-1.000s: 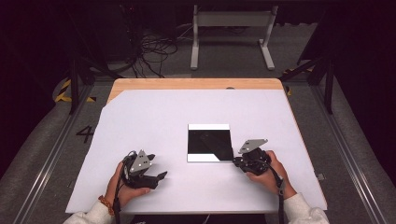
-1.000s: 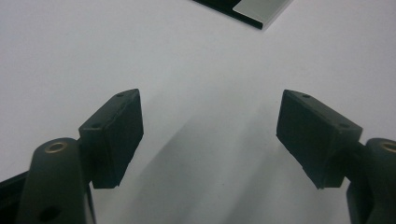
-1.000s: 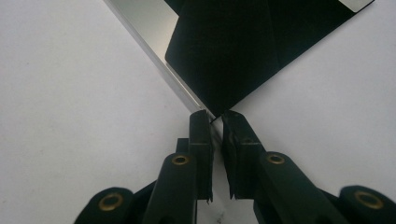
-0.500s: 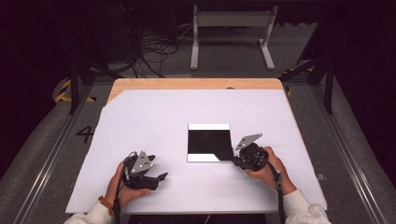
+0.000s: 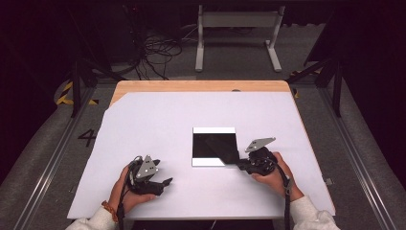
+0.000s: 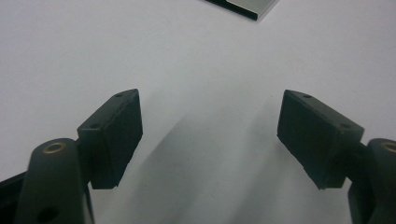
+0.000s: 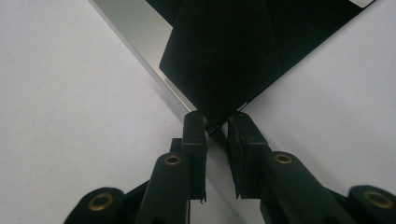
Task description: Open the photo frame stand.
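Black sheet [image 5: 214, 146] lies mid-table [image 5: 158, 120], one corner folded over. Right gripper [image 7: 216, 122] straddles its near corner, jaws just easing apart, grip uncertain. Left gripper [image 6: 210, 135] wide open, empty.

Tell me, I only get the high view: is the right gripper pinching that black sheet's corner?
Observer: Not pressing. In the right gripper view, the right gripper has jaws that have just been opening; the black sheet has its corner in the gap between them.
Operator: What's beside that corner?
Observer: A shiny silvery strip runs along the sheet's edge.
Operator: And the left gripper?
Observer: The left gripper holds its jaws wide apart over the white table, nothing between them.
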### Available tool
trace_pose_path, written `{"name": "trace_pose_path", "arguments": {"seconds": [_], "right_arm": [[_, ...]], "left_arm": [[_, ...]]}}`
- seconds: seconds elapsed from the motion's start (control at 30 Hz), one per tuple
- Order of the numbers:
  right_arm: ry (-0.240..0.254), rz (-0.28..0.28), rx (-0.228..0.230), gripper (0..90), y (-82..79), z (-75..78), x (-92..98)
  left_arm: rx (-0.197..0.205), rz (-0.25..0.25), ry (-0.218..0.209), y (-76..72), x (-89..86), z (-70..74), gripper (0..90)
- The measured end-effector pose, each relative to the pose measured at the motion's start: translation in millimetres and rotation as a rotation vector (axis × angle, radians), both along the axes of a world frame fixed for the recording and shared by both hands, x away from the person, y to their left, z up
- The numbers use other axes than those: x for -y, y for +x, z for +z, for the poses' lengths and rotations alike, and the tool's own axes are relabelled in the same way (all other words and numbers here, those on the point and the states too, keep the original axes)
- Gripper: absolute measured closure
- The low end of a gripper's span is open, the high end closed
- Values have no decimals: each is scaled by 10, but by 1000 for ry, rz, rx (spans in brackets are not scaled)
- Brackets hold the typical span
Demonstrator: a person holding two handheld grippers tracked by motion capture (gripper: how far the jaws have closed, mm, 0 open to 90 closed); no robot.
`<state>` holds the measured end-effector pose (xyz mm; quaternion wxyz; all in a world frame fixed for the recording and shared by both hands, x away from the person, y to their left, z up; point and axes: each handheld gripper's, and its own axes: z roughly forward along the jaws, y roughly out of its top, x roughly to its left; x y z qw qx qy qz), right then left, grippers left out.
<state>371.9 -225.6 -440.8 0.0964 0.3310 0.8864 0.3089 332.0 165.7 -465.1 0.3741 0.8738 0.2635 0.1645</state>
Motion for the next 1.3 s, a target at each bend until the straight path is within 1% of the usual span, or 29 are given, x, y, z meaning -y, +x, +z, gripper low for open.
{"name": "trace_pose_path", "arguments": {"seconds": [0.13,0.3,0.37,0.43,0.47,0.5,0.77,1.07,1.3], "right_arm": [[19,-6,4,773,-10,2,14],[62,-8,17,768,-17,21,37],[86,-11,16,761,-17,35,47],[127,-15,20,756,-13,56,67],[146,-14,28,756,-10,71,77],[155,-14,28,752,-9,81,83],[183,-24,62,745,-23,112,64],[210,-24,123,750,-44,174,43],[230,-26,148,760,-49,214,24]], "left_arm": [[1,-1,2,6,3,0,231],[1,1,0,7,-1,2,226],[1,1,-2,6,-3,4,225],[1,2,-2,7,-5,4,224],[1,1,0,7,-5,4,223],[1,1,0,7,-4,3,222],[-2,-1,0,2,0,4,219],[-3,-3,5,2,1,2,215],[-6,-5,9,3,4,-1,215]]}}
